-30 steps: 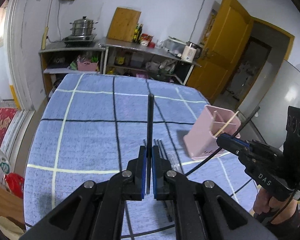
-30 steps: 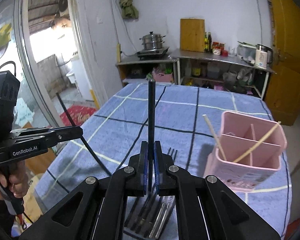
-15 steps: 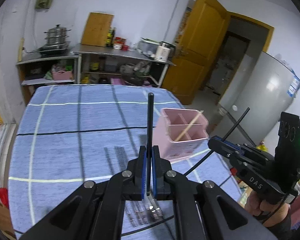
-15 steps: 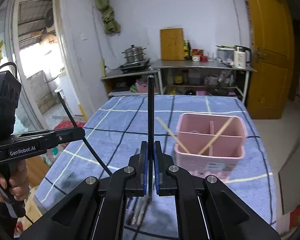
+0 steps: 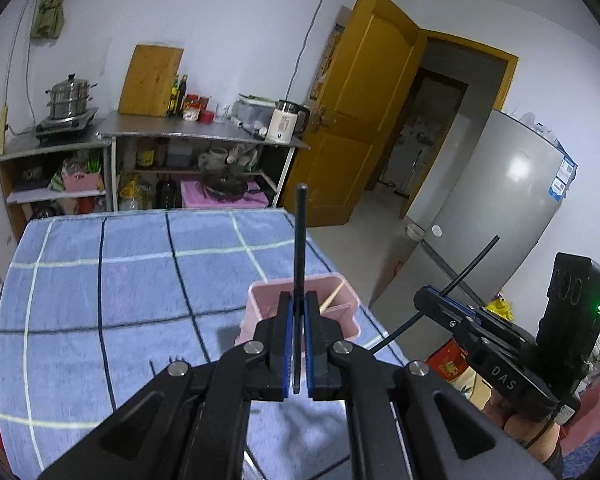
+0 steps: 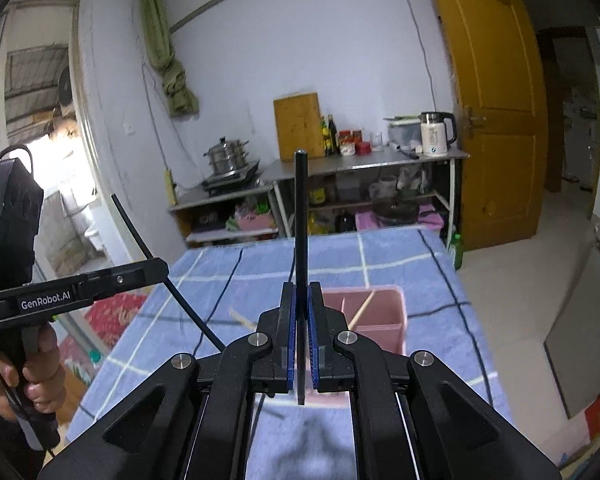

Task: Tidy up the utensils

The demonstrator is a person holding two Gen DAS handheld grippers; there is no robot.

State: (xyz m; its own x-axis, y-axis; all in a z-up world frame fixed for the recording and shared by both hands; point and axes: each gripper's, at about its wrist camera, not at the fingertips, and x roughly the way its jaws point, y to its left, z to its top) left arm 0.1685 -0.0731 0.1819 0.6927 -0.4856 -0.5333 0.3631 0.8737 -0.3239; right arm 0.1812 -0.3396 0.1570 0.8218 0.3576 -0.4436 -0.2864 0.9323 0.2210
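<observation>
A home kitchen, plainly: a steamer pot [image 5: 71, 95] on a cooktop, a kettle [image 5: 287, 121] and cutting board [image 5: 150, 80] on steel shelving. What looks like a fridge [image 5: 496, 208] stands by the yellow door [image 5: 364, 108].

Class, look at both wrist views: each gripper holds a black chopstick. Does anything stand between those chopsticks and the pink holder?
Nothing visible does. The left gripper and the right gripper each clamp a black chopstick, with the pink holder just beyond; only wooden chopsticks lean inside.
</observation>
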